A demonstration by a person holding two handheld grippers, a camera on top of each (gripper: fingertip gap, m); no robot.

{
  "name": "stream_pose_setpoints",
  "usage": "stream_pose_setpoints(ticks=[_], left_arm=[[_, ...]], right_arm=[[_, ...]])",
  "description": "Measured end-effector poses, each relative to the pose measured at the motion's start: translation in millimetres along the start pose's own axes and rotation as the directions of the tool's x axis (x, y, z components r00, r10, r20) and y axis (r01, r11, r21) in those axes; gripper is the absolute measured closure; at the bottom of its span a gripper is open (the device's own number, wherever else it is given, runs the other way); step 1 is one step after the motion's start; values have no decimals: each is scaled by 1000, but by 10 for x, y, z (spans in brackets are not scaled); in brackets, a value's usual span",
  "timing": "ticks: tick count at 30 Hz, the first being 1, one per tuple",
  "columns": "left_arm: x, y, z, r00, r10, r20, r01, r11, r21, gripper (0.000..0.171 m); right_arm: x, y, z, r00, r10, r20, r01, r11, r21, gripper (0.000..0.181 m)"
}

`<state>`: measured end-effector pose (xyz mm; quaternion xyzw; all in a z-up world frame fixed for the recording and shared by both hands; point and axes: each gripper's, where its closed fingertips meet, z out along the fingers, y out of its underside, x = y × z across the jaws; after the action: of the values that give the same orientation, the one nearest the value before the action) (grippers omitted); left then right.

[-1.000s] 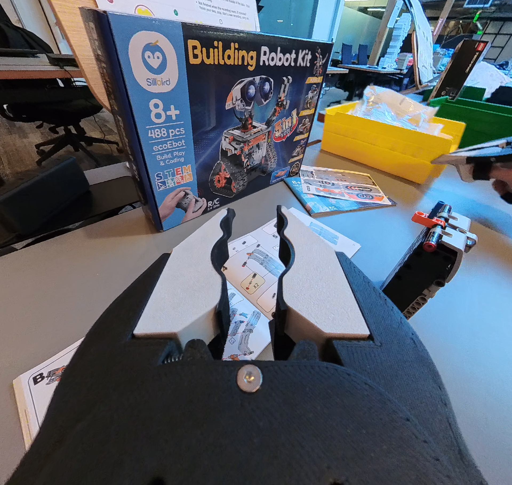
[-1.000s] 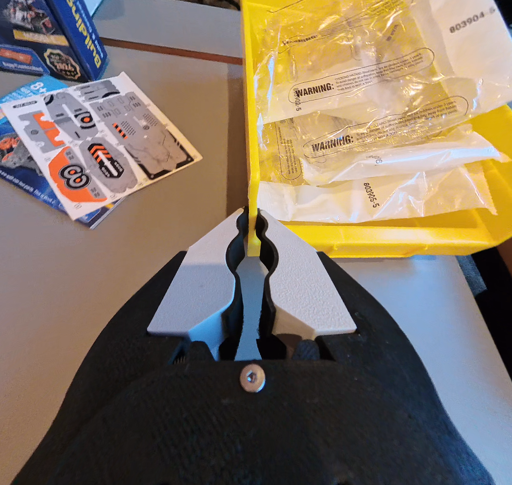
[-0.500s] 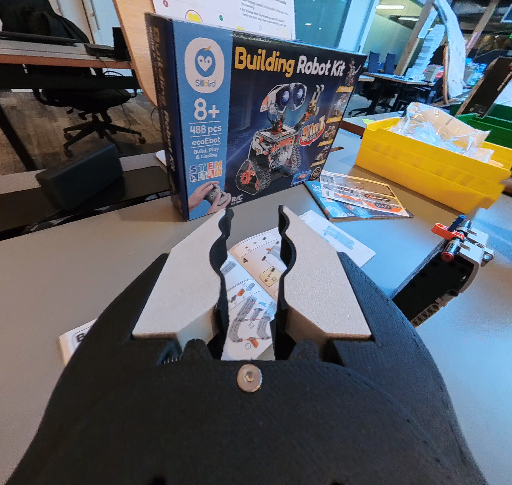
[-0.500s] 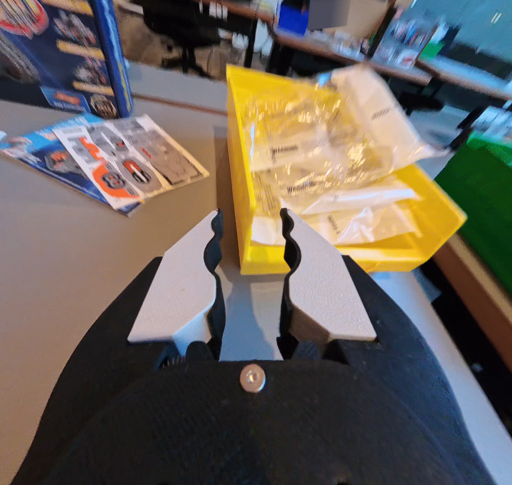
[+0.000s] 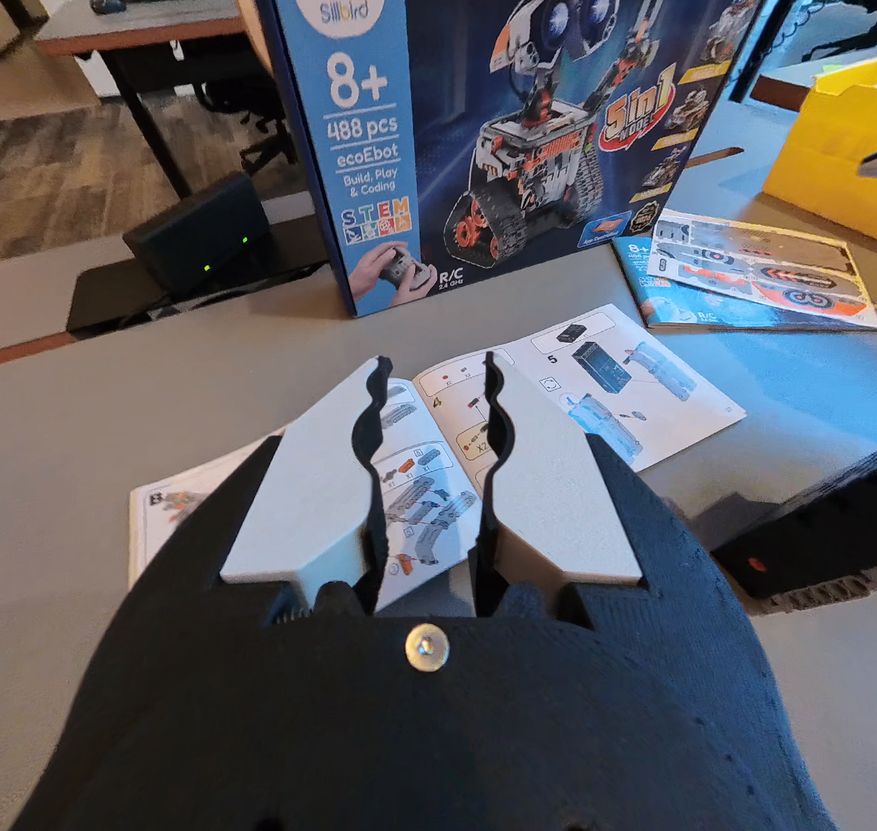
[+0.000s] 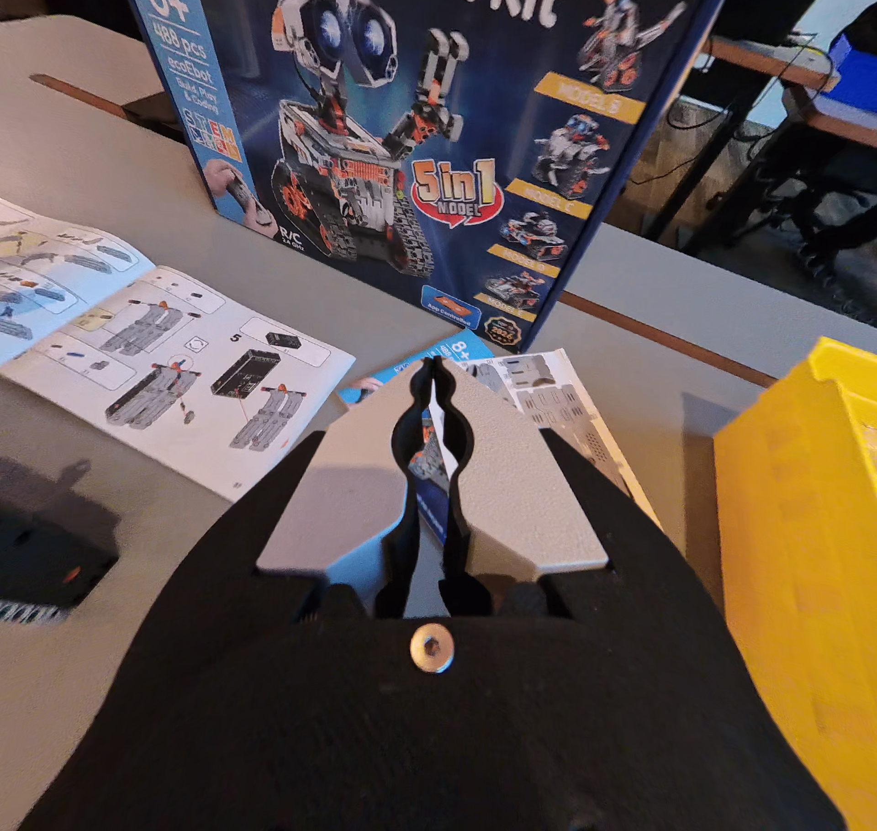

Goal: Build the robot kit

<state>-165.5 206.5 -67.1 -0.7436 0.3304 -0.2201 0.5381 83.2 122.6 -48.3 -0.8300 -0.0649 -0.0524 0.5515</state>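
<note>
Left gripper (image 5: 434, 367) jaws spread, empty over the open instruction booklet (image 5: 593, 395); right gripper (image 6: 434, 363) pinched closed, empty, above the sticker sheet (image 6: 555, 395) beside the yellow bin (image 6: 802, 523).

My left hand-held gripper (image 5: 432, 362) and right hand-held gripper (image 6: 433, 362) look alike: textured black bodies, grey wavy-edged fingers, one silver screw, probably hex-socket.

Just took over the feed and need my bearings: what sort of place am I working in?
Probably an open office or workshop: other desks and an office chair base stand behind a grey table holding a toy robot kit box.
</note>
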Motion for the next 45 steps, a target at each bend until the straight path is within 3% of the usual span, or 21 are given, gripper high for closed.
stream_pose_setpoints(ticks=[5,9,13,16,21,28,31,35,45], left_arm=[[-18,27,40,999,-33,-9,33,999,0,136],[-130,-53,121,999,19,49,-20,1000,23,140],[3,-328,211,999,41,-21,-42,999,-35,146],[38,-488,199,998,56,-40,-56,998,1,146],[104,-186,149,992,-15,-124,16,1000,6,155],[154,-141,227,991,52,-121,-49,998,24,164],[180,-130,230,984,136,-114,-133,991,34,171],[380,-61,214,965,113,-237,-124,992,-29,171],[218,-45,210,981,110,-160,-121,991,-58,171]], right_arm=[[-74,194,188,998,-51,32,52,998,-35,181],[-99,306,195,995,24,96,-22,999,-24,181],[-175,309,197,982,25,186,-33,999,39,181],[-254,235,215,971,-5,239,-16,996,89,181],[-296,310,268,963,-108,245,93,993,72,181],[-297,234,248,961,-101,257,68,988,136,181],[-454,218,200,935,-129,331,82,985,153,181],[-613,166,124,905,-218,367,157,969,189,181],[-684,312,195,898,-281,338,260,960,106,181]])
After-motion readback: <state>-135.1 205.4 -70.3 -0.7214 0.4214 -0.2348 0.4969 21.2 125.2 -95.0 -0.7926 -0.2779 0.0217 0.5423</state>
